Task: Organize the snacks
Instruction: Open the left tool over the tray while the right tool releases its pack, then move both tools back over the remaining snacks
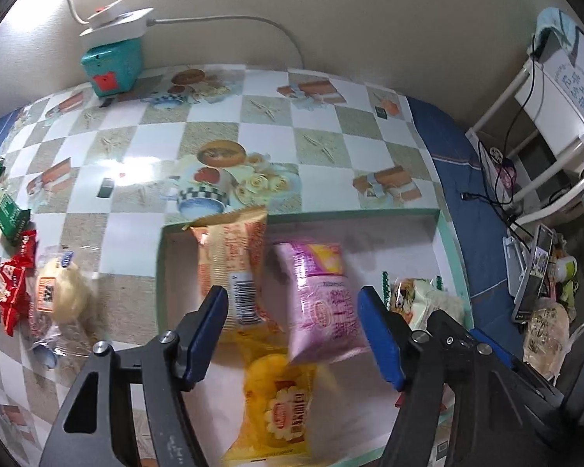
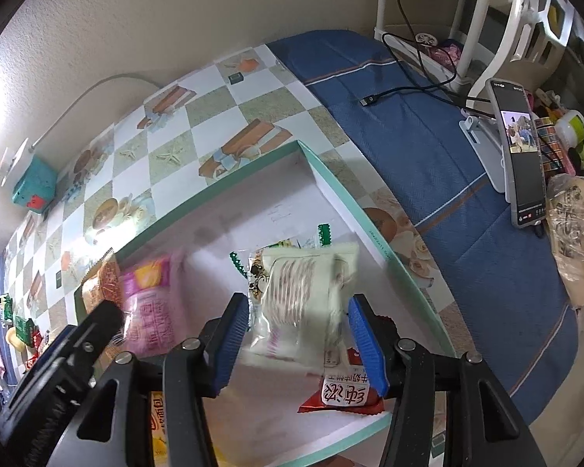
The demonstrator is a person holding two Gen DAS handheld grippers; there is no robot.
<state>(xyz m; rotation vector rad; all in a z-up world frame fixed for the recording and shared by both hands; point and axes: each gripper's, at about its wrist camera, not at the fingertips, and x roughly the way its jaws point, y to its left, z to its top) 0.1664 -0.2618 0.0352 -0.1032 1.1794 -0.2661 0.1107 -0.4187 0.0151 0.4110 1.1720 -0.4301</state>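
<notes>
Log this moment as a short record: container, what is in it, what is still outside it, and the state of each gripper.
container: shallow green-edged box on the checkered tablecloth
in box: orange packet, pink packet, yellow packet, white packet, red packet
outside box: red wrappers, pale bun packet, green wrappers at left
left gripper: jaws open above the pink packet, not pressing it
right gripper: jaws either side of the white packet; contact cannot be told
</notes>
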